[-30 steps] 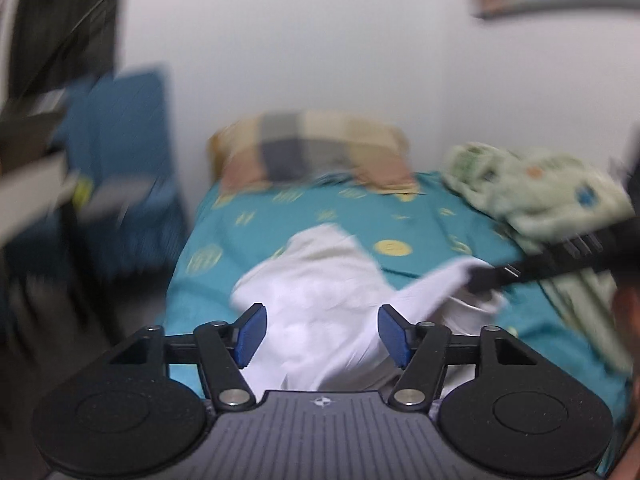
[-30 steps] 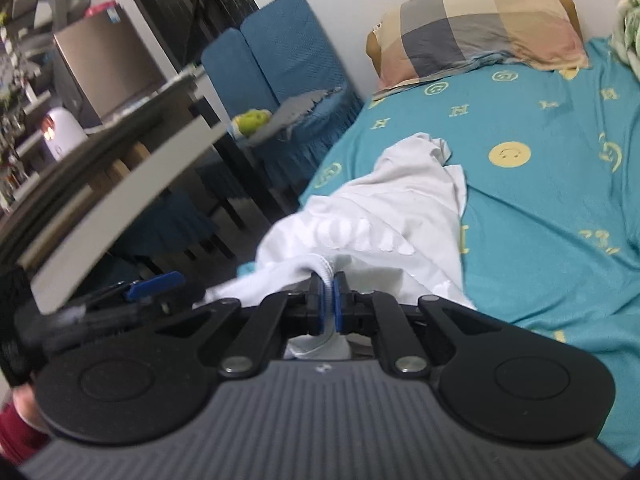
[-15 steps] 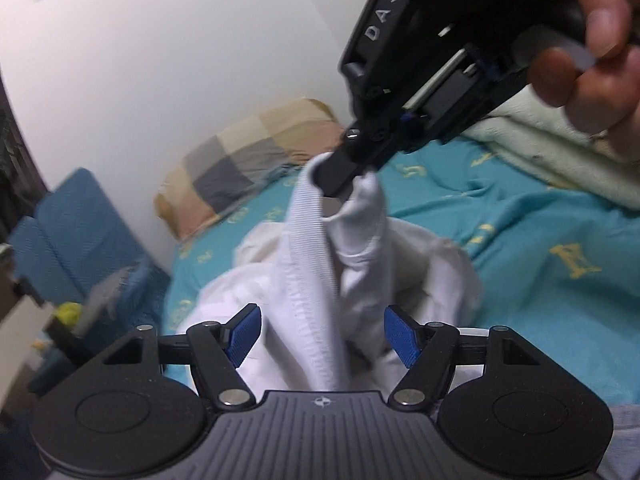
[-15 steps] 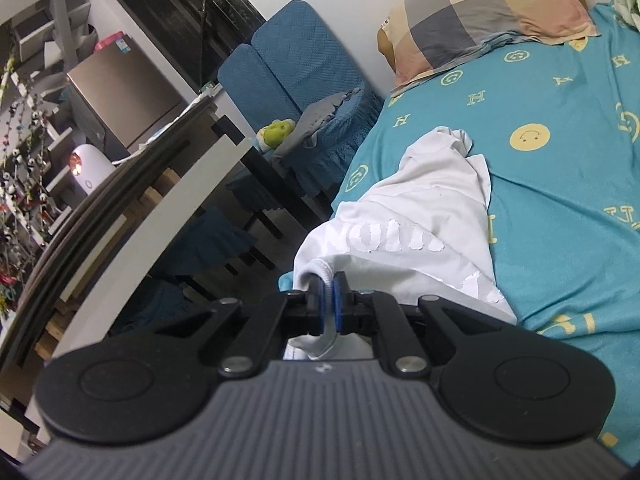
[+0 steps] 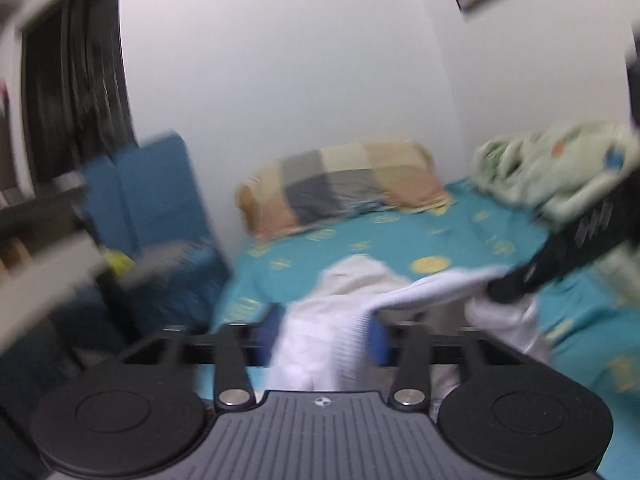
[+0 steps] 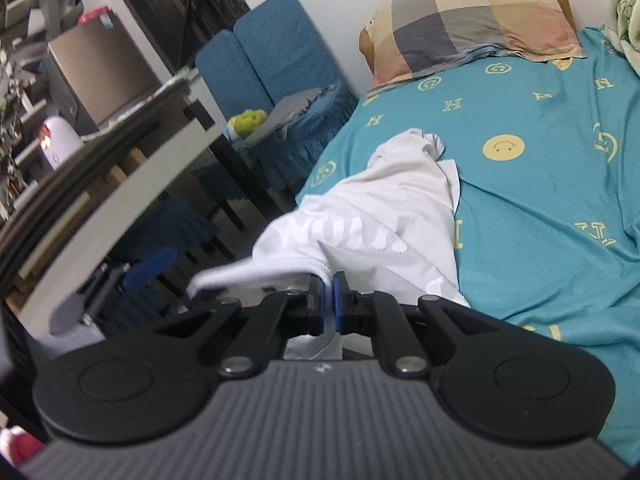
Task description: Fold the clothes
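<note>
A white shirt (image 6: 384, 208) with white lettering lies crumpled on the teal bed sheet (image 6: 540, 184) near the bed's left edge. My right gripper (image 6: 327, 307) is shut on its ribbed collar edge. In the left wrist view the same shirt (image 5: 352, 304) is stretched between both grippers. My left gripper (image 5: 322, 338) has its blue pads still apart, with the ribbed collar band lying between them. The right gripper (image 5: 532, 276) shows there at right, pinching the collar. The left gripper (image 6: 132, 280) shows at the left of the right wrist view.
A checked pillow (image 6: 472, 24) lies at the head of the bed by the white wall. A pale green blanket (image 5: 560, 168) is heaped at the right. Blue chairs (image 6: 272, 64) and a dark table (image 6: 120, 152) stand left of the bed.
The right gripper has lowered from high above and drawn the collar out to the right. My left gripper has moved in so the collar band sits between its pads, which have narrowed.
</note>
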